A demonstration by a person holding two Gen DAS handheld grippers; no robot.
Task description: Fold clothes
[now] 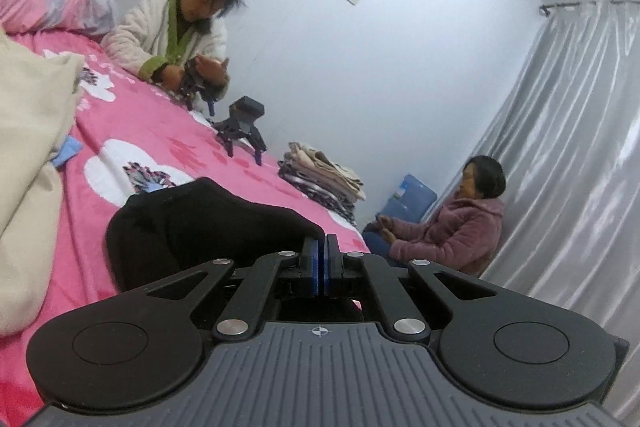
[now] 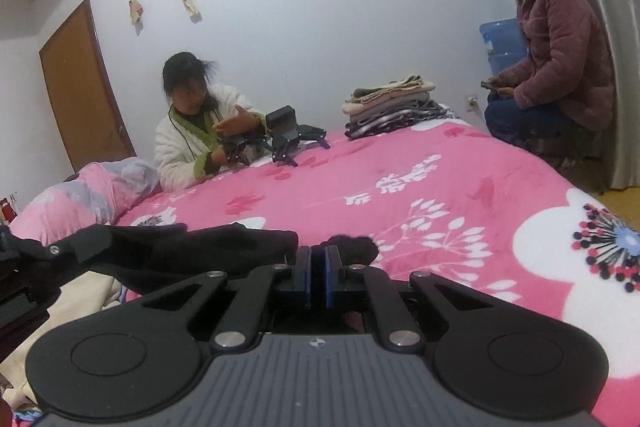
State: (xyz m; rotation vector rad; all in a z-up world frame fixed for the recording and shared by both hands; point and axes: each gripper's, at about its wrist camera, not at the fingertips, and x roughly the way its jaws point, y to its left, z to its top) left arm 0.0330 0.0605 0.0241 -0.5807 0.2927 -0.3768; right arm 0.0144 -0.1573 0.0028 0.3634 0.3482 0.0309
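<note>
On a pink floral bedspread (image 2: 460, 179), the left gripper (image 1: 322, 247) pinches a black garment (image 1: 192, 223) lifted at its edge; the right gripper (image 2: 318, 259), jaws nearly together, clamps the same dark cloth beside folded clothes (image 2: 396, 107).

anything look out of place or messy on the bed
Mostly the spare gripper devices sitting on the pink bedspread near the folded stack, odd among laundry. The black garment lies bunched, not flat. Nothing looks spilled or damaged.
</note>
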